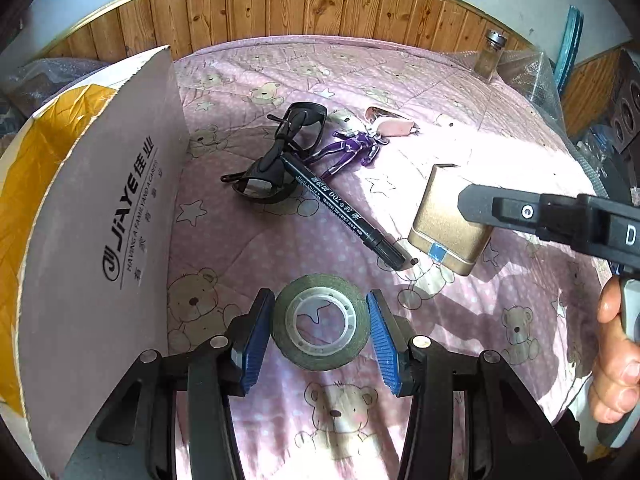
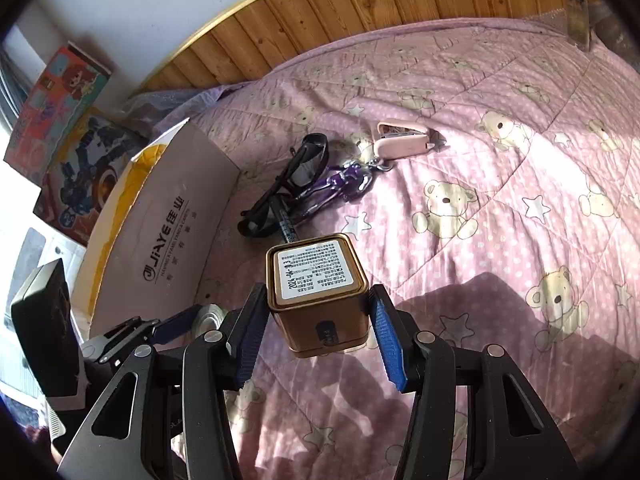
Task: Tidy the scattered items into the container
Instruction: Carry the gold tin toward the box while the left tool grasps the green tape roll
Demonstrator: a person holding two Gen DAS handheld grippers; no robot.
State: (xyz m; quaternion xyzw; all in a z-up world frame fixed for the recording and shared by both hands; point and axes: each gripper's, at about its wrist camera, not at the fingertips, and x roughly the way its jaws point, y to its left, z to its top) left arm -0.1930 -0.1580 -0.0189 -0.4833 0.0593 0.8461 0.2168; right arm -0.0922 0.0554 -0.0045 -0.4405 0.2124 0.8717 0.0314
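Observation:
A dark tape roll (image 1: pixel 320 358) lies between the blue pads of my left gripper (image 1: pixel 320 320), which is shut on its rim. My right gripper (image 2: pixel 316 320) is shut on a gold tin (image 2: pixel 316 272), also seen tilted over the quilt (image 1: pixel 448 220). The cardboard box (image 1: pixel 100 220) stands open at the left. On the pink bear quilt lie black sunglasses (image 1: pixel 280 152), a black marker (image 1: pixel 340 208), a purple figure keychain (image 1: pixel 352 152) and a pink stapler (image 1: pixel 394 124).
A glass jar (image 1: pixel 490 56) stands at the far right corner near the wooden headboard (image 1: pixel 320 4). A person's hand (image 1: pixel 616 360) holds the right gripper's handle. Toy boxes (image 2: pixel 60 92) lean against the wall beyond the cardboard box (image 2: pixel 168 208).

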